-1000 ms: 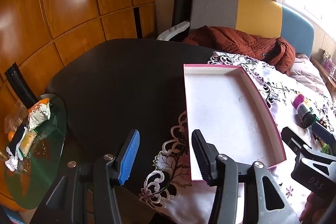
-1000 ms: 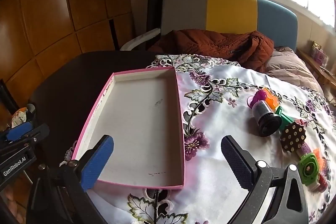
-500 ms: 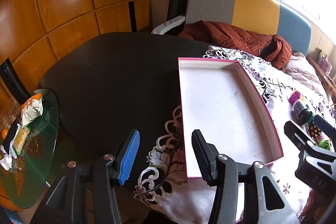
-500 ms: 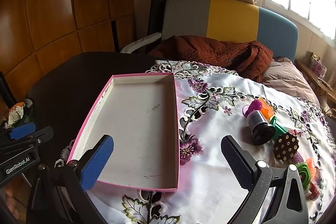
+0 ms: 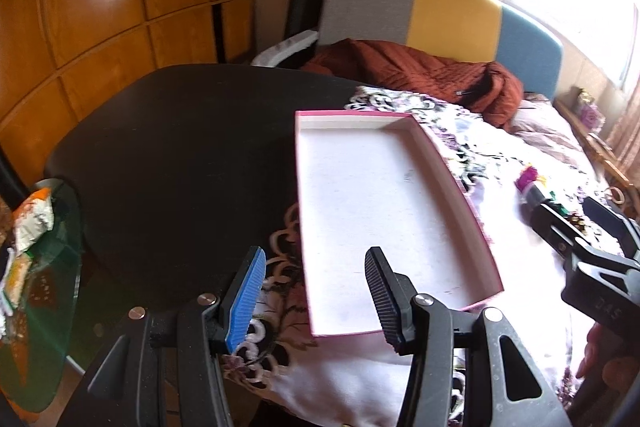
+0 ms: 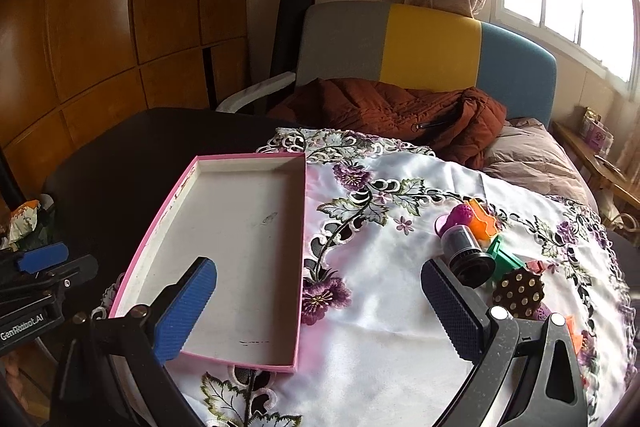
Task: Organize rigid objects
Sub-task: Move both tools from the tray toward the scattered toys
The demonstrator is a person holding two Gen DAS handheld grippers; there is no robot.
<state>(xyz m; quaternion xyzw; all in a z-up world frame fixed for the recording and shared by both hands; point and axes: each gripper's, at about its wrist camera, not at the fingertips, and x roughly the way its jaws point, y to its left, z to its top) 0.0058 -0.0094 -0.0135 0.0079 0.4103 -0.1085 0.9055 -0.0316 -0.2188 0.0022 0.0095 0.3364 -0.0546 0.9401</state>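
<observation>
An empty pink-rimmed box with a white inside lies on the flowered tablecloth; it also shows in the left wrist view. A cluster of small toys lies to its right: a black-and-grey cylinder, a purple piece, an orange piece, a green piece, a brown dotted disc. My left gripper is open and empty above the box's near left corner. My right gripper is open and empty above the box's near right edge.
The dark round table extends left of the cloth. A glass side table with snack packets stands at far left. A sofa with a rust-brown jacket sits behind the table. Wooden panels line the left wall.
Both grippers have drawn back and risen slightly, so the box and toys look smaller and farther. Both stay open and empty. Nothing on the table has moved.
</observation>
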